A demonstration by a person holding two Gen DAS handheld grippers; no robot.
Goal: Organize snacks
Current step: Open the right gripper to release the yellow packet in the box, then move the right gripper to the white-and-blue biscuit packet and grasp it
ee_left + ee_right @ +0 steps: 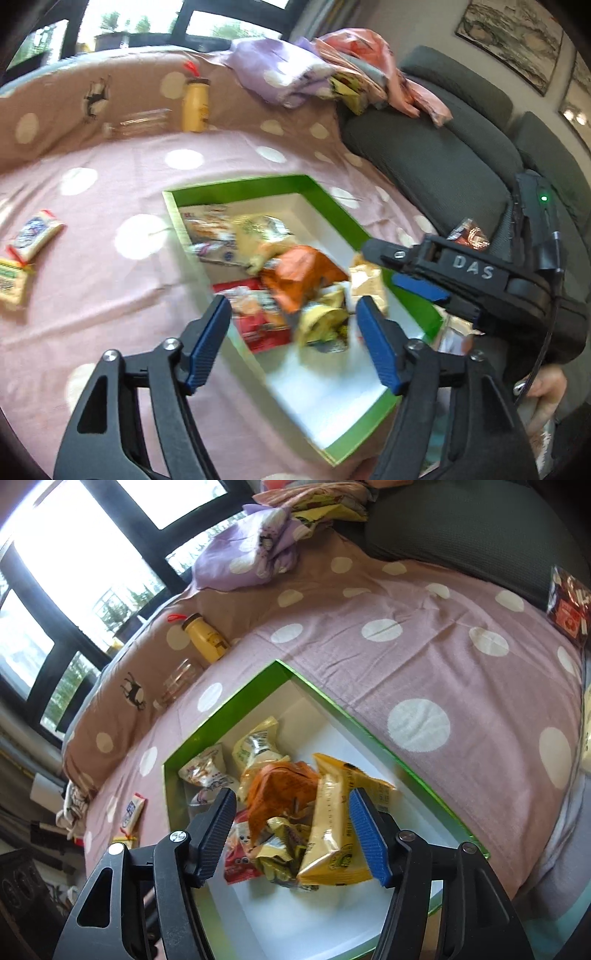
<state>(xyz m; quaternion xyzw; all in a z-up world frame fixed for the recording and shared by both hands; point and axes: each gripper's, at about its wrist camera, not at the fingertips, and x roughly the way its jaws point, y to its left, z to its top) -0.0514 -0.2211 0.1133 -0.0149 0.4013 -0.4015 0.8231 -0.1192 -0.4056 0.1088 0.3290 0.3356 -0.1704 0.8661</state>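
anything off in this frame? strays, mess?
Yes. Snacks sit heaped, not sorted, in the green box. Two white packets still lie on the dotted bedspread beside it, and a dark red packet sits near the cushion. A yellow bottle lies tipped over. Both grippers, left gripper and right gripper, are open.

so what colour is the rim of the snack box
Bright green rim, white inside; it shows best in the right wrist view.
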